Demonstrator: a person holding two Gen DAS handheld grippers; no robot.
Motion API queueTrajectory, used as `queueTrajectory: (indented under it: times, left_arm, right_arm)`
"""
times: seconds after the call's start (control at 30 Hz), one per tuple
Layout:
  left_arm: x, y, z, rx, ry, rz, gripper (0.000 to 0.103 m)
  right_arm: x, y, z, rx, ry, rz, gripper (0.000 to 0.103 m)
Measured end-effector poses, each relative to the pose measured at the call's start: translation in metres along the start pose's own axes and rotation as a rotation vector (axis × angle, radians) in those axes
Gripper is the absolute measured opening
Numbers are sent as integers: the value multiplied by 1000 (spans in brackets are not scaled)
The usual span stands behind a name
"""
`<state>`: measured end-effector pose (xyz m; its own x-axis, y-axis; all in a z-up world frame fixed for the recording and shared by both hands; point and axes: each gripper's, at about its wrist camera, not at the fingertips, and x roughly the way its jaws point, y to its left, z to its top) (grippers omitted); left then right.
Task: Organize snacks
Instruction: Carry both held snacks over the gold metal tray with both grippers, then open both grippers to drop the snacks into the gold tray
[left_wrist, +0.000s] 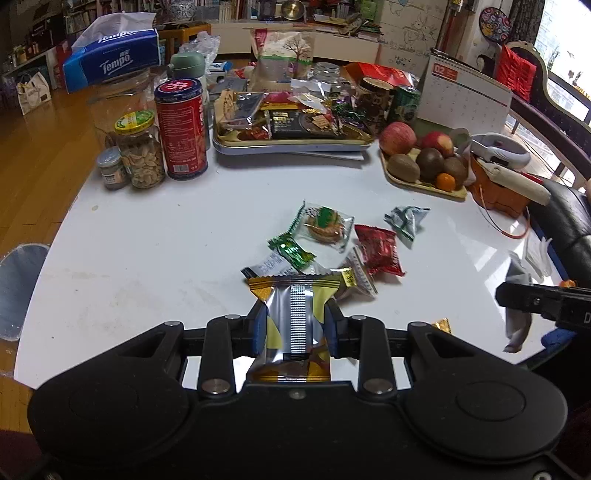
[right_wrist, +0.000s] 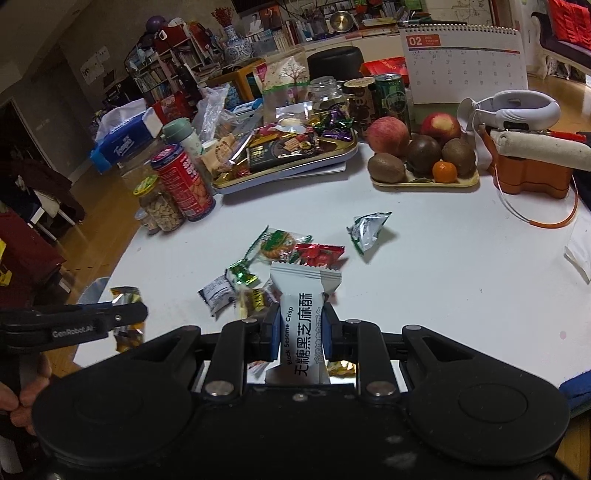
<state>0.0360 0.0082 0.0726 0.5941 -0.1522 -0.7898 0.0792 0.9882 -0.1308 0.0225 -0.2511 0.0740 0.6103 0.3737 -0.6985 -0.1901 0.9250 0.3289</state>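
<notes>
Left tool (left_wrist: 295, 328) pinches a gold pack (left_wrist: 293, 314) between its two blue pads. The pads press on both sides of the pack, and the pack pokes up past the tips. Right tool (right_wrist: 302, 328) is squeezed almost all the way in on a thin white pack (right_wrist: 304, 321) with black words on it. So each tool has one snack, and both packs look lifted off the counter (left_wrist: 147, 240).

Some snacks lie loose in the middle of the counter. I see a cookie pack (left_wrist: 325, 225), a red pack (left_wrist: 380, 251), a green candy (left_wrist: 291, 251), a silver pack (left_wrist: 404, 219) and a small black and white pack (left_wrist: 266, 267). One or two more packs hide behind the gold pack, so I cannot count them well. A gold scrap (left_wrist: 442, 325) sits near the front edge of the counter.

A tray (left_wrist: 295, 142) by the far edge already has lots of snacks piled in it. I think that is where the snacks go, but that is my guess.

A fruit plate (left_wrist: 424, 182) sits at the far right of the counter, and a red can (left_wrist: 181, 129) and a nut jar (left_wrist: 142, 151) stand at the far left.

I think the job is partly done. Two snacks are picked up but not put away yet. About five or more loose snacks are left to gather.
</notes>
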Motion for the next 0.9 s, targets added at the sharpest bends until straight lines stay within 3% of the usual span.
queueTrajectory:
  times: [0.17, 0.37, 0.67, 0.9]
  left_arm:
    - [-18, -10, -22, -20, 41, -60, 39]
    - [-19, -10, -55, -47, 119, -53, 39]
    - [-5, 3, -95, -130, 225, -23, 39]
    - [-2, -11, -111, -71, 269, -14, 39]
  right_arm:
    - [-15, 20, -30, -39, 37, 64, 24]
    - [-12, 46, -72, -141, 147, 111, 24]
    - [2, 65, -111, -235, 291, 112, 24]
    - [9, 71, -127, -285, 359, 96, 24]
